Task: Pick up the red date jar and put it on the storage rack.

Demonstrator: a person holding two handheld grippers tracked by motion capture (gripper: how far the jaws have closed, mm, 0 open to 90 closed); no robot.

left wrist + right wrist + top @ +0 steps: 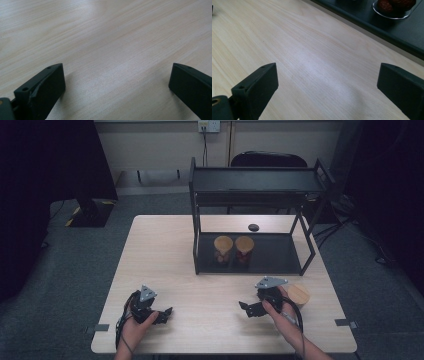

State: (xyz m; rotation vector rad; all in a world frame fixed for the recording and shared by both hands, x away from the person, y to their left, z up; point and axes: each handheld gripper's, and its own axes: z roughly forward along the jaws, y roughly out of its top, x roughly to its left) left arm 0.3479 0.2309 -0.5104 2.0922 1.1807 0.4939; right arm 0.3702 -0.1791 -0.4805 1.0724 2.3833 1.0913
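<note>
Two glass jars with round wooden lids, one (223, 248) beside the other (244, 249), stand on the bottom shelf of a black rack (300, 260). A third wooden-lidded jar (299, 295) sits on the table just right of my right gripper (246, 308). That gripper is open and empty, resting near the front edge with its jaws pointing left. My left gripper (165, 315) rests at the front left, open and empty, jaws pointing right. In the left gripper view the left gripper (116, 85) has bare wood between its jaws. The right gripper view shows the right gripper (327, 85) wide apart, with a jar of dark red fruit (393, 6) on the rack's base (387, 30).
The light wooden table (165, 255) has bare room on its left half and between the grippers. A small black round object (253, 227) lies on the table behind the rack. The rack's top shelf (257, 180) overhangs the jars. A chair (267, 159) stands behind.
</note>
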